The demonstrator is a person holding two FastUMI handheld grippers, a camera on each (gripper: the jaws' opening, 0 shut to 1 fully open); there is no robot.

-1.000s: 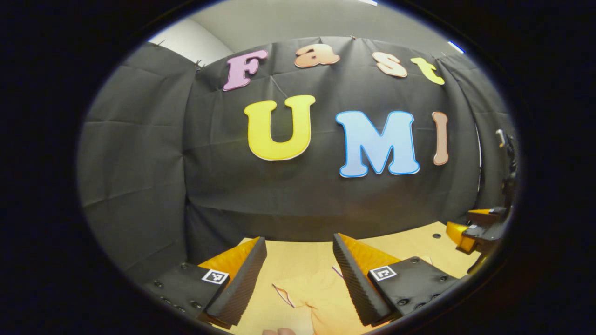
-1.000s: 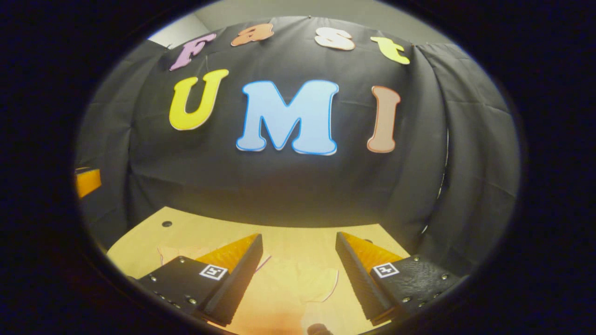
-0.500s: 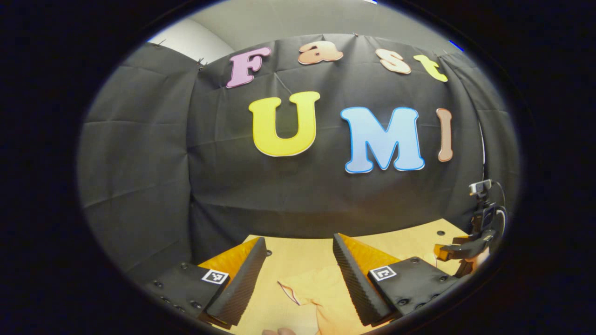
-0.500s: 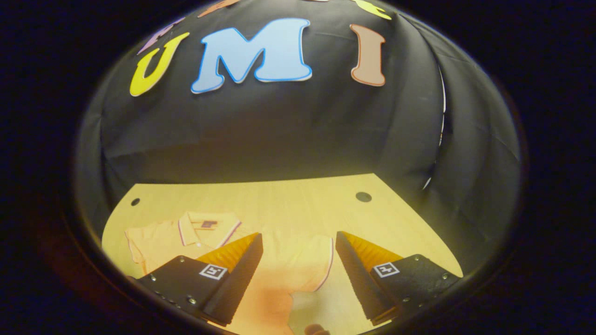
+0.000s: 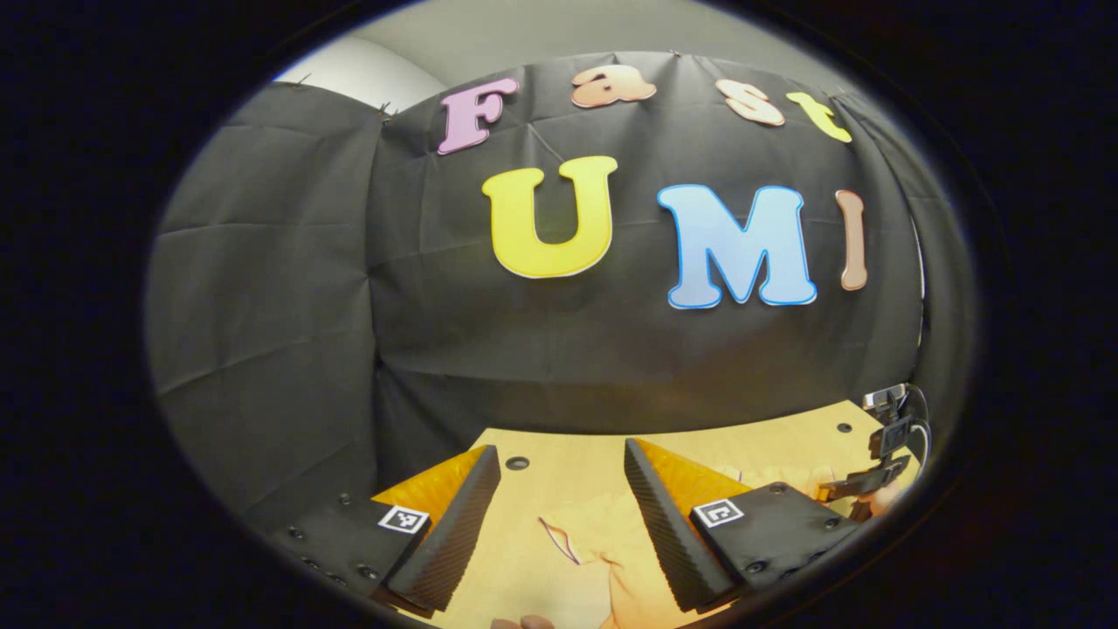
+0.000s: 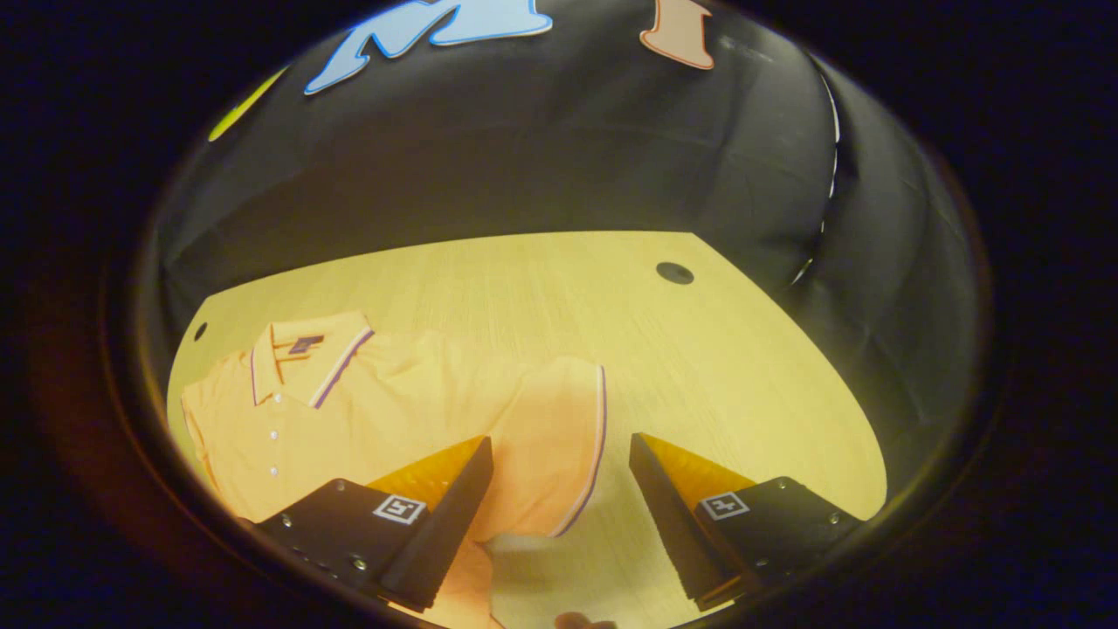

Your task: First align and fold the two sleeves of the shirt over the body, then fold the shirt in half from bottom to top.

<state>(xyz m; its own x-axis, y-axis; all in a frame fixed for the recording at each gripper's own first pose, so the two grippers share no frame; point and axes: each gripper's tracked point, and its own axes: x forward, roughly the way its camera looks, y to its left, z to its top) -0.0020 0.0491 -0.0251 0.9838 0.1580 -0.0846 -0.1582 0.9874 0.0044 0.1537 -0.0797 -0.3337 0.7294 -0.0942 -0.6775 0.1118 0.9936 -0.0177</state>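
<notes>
**Both grippers held open above a shirt laid flat on the table**

In the right gripper view, the right gripper [image 6: 559,498] occupied the foreground with its jaws spread wide and nothing between them. Directly below and beyond the gap lay the shirt's sleeve [image 6: 559,437], spread outward on the table, its cuff edged with a thin dark stripe and pointing toward the open space between the fingers. No finger touched the cloth, so far as could be told. The shirt [image 6: 288,411] was a pale orange polo lying face up and flat. Its body extended to the left of the sleeve, partly hidden behind the gripper's left finger. A row of small buttons ran down the front. The collar [image 6: 301,349], trimmed with the same dark stripe, lay farther back and toward the left, with a small dark tag inside the neck. Some soft creases crossed the shoulder between collar and sleeve.

In the left gripper view, the left gripper [image 5: 559,515] likewise stood with its jaws apart and empty. Between the fingers, a piece of the shirt with a striped edge [image 5: 594,546] rested on the table. The right gripper [image 5: 860,485] appeared at the far right edge, low over the table.

The wooden table [image 6: 611,297] stretched beyond the shirt, bare and light in tone, with a round hole [image 6: 674,273] near its far corner.
</notes>
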